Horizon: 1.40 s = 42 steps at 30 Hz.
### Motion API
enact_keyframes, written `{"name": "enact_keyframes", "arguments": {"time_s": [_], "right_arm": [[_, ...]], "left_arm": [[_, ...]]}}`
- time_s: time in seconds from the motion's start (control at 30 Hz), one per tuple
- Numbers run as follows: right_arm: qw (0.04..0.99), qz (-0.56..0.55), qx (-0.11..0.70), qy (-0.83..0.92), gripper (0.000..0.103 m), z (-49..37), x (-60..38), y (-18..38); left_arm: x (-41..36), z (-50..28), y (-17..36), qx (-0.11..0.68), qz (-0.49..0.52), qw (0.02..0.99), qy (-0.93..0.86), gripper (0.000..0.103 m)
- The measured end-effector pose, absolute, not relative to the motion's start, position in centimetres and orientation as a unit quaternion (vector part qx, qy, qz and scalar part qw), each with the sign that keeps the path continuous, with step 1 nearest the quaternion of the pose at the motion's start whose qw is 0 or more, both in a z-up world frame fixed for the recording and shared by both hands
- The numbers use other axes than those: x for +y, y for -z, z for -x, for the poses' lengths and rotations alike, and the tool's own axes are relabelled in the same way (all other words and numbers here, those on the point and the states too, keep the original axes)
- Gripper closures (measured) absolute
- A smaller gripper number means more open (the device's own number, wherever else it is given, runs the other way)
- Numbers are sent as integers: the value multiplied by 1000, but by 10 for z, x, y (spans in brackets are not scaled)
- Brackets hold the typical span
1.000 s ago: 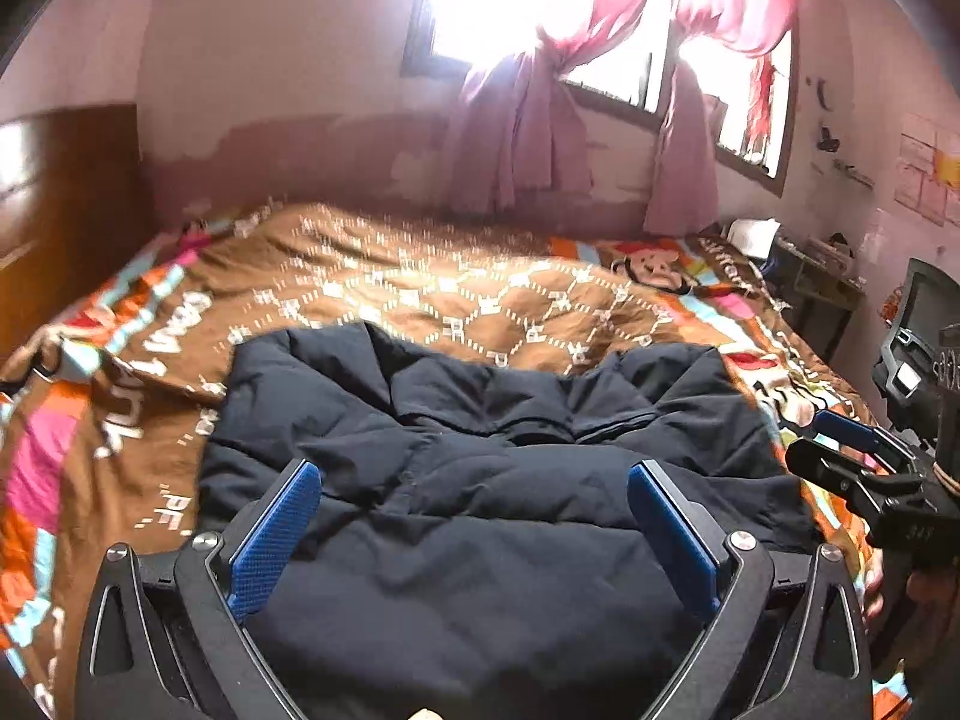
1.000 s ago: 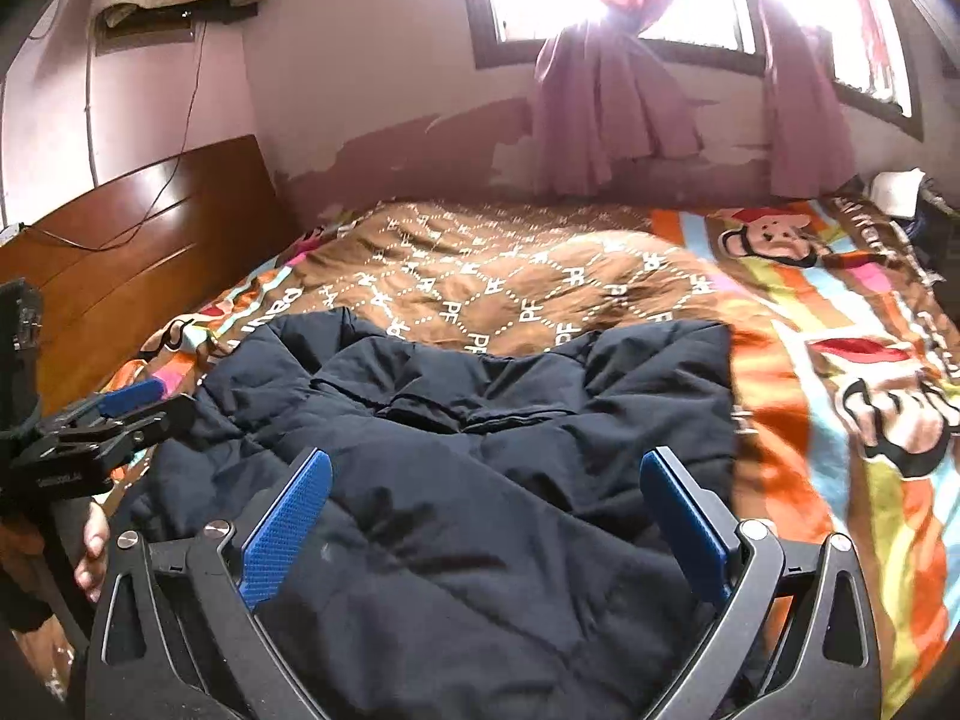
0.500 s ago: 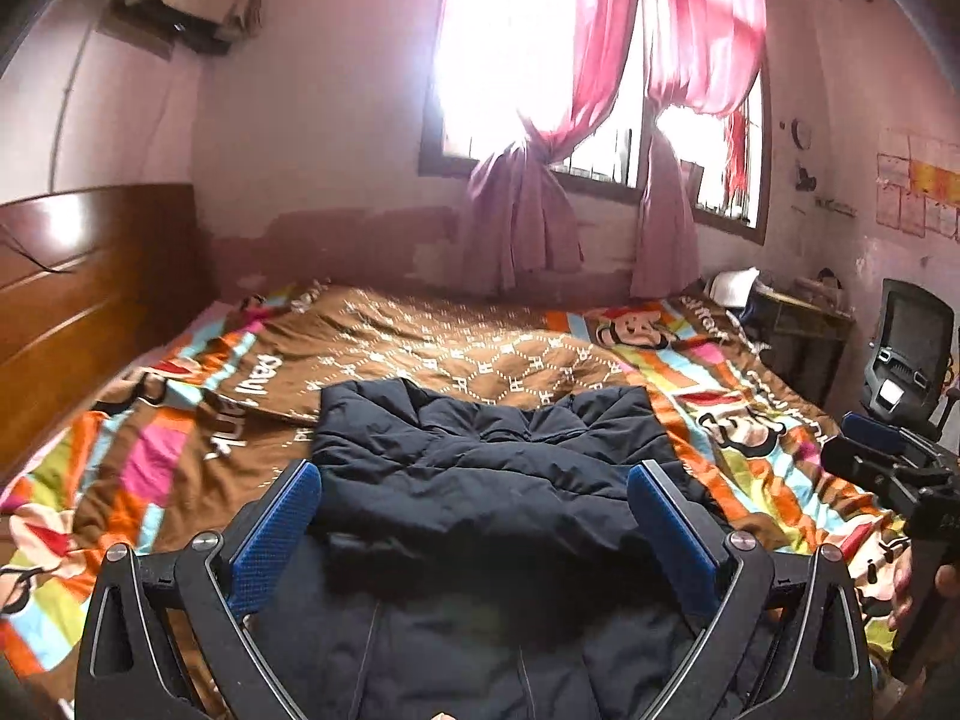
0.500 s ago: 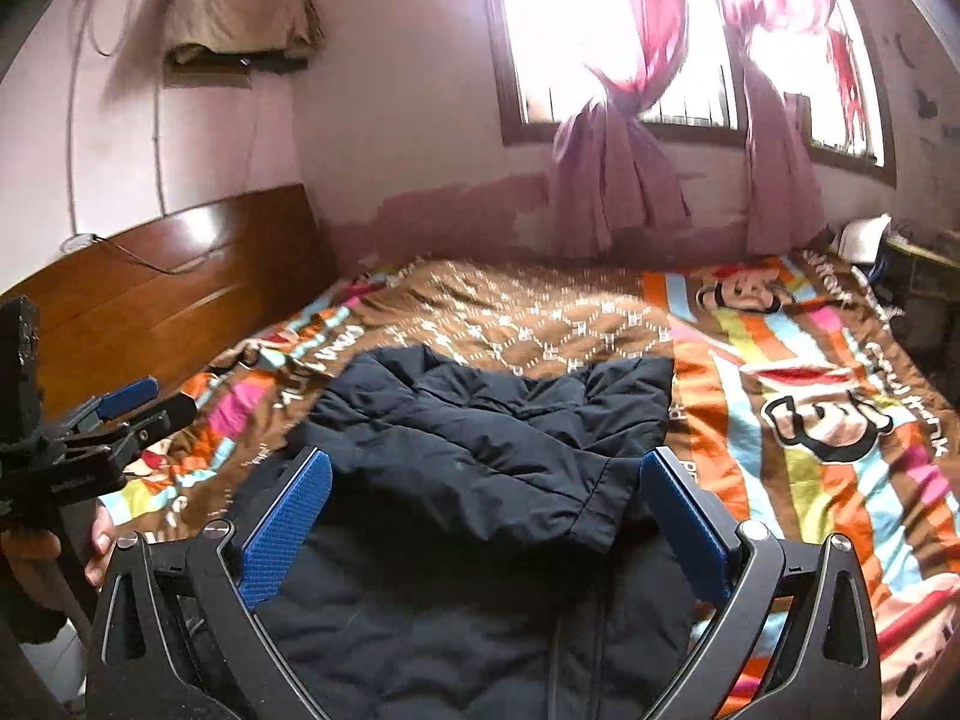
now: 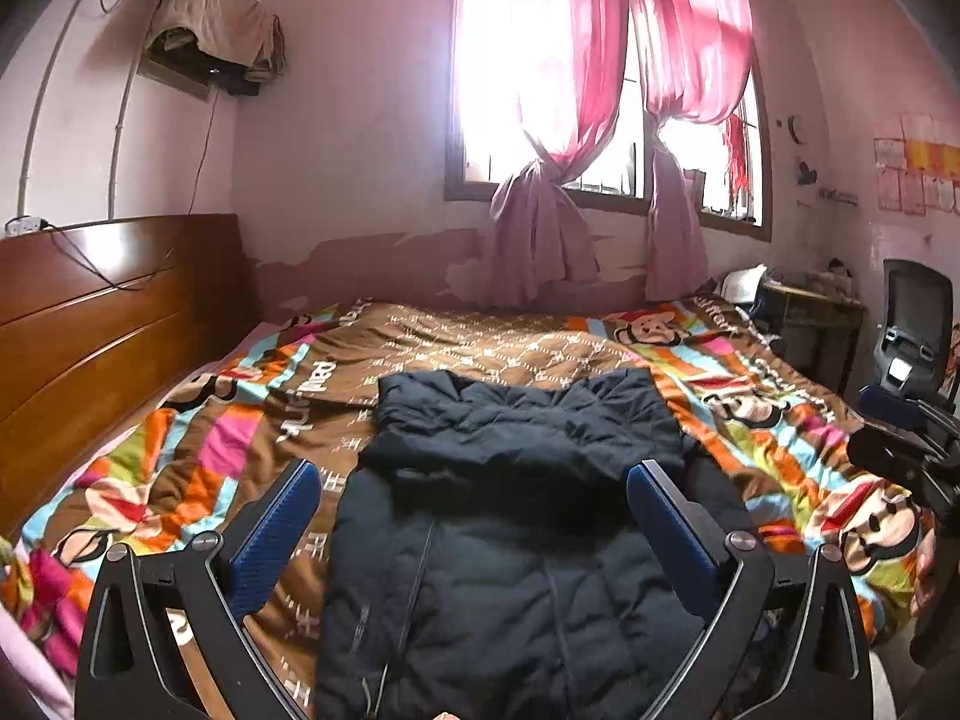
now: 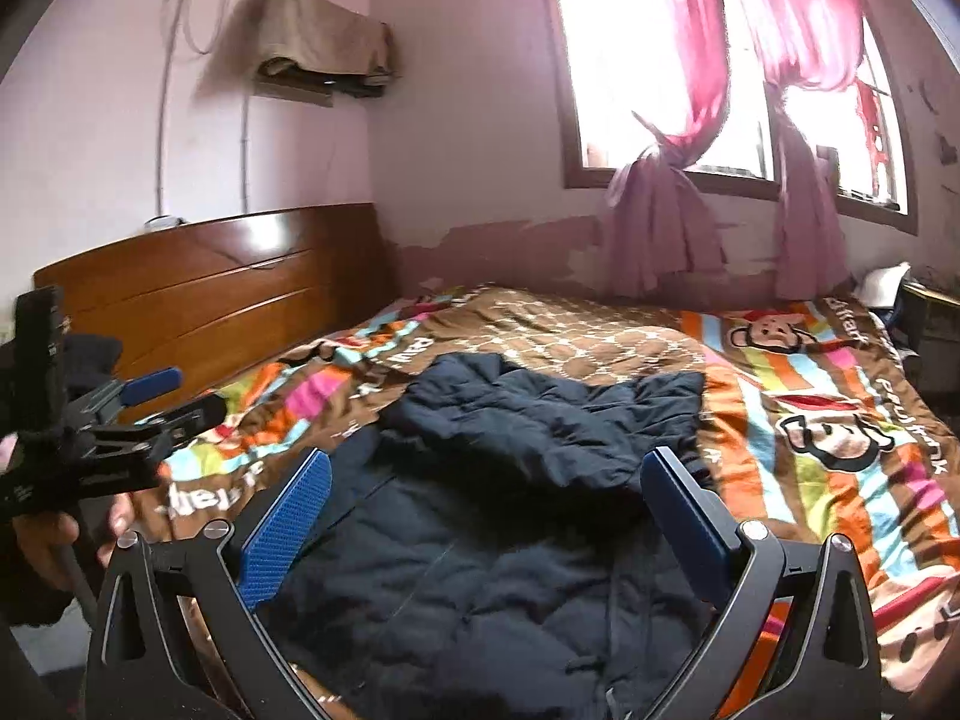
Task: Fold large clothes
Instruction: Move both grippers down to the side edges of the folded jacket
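A large dark navy padded jacket [image 5: 516, 516] lies on the bed, its far part folded back over the near part; it also shows in the right wrist view [image 6: 516, 498]. My left gripper [image 5: 474, 516] is open and empty, held above the jacket's near half. My right gripper [image 6: 486, 510] is open and empty too, above the same jacket. The right gripper shows at the right edge of the left wrist view [image 5: 900, 438]. The left gripper shows at the left edge of the right wrist view [image 6: 138, 414].
The bed carries a colourful cartoon-monkey quilt [image 5: 198, 450] with a brown patterned middle. A wooden headboard [image 5: 90, 324] stands on the left. A window with pink curtains [image 5: 564, 120] is behind. A desk and black chair [image 5: 912, 324] stand at the right.
Both grippers have pulled back and risen away from the jacket, so more of the bed and room shows. The jacket now lies with its far part folded over.
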State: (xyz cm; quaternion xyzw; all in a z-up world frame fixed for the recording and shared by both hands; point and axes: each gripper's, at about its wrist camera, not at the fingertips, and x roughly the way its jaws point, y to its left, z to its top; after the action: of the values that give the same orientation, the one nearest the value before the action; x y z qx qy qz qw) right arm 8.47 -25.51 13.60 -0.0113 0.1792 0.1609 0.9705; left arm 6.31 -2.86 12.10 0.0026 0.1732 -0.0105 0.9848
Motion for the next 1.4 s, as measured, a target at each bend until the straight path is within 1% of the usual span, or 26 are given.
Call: {"name": "enact_keyframes", "arguments": {"time_s": [0.23, 0.47, 0.6, 0.73, 0.93, 1.07, 1.17, 1.4], "right_arm": [[968, 39, 201, -148, 2, -52, -249, -98], [960, 36, 252, -120, 2, -48, -258, -50], [949, 45, 295, -103, 2, -56, -262, -22], [928, 62, 357, -88, 2, -65, -261, 11], [903, 91, 415, -68, 2, -66, -260, 54], [887, 123, 443, -42, 2, -70, -261, 71], [883, 127, 451, -27, 2, -75, -262, 74], [887, 164, 428, 55, 2, -88, -264, 85]], "left_arm": [[-22, -40, -79, 212, -21, 977, 5, 0], [-11, -26, -24, 266, -43, 963, 16, 0], [-7, -27, 6, 308, -41, 950, 18, 0], [-7, -33, 29, 335, -36, 941, 11, 0], [-7, -36, 57, 347, -40, 937, -5, 0], [-3, -40, 62, 354, -38, 934, -12, 0], [3, -42, 65, 360, -23, 932, -14, 0], [6, -49, 80, 396, -25, 917, -35, 0]]}}
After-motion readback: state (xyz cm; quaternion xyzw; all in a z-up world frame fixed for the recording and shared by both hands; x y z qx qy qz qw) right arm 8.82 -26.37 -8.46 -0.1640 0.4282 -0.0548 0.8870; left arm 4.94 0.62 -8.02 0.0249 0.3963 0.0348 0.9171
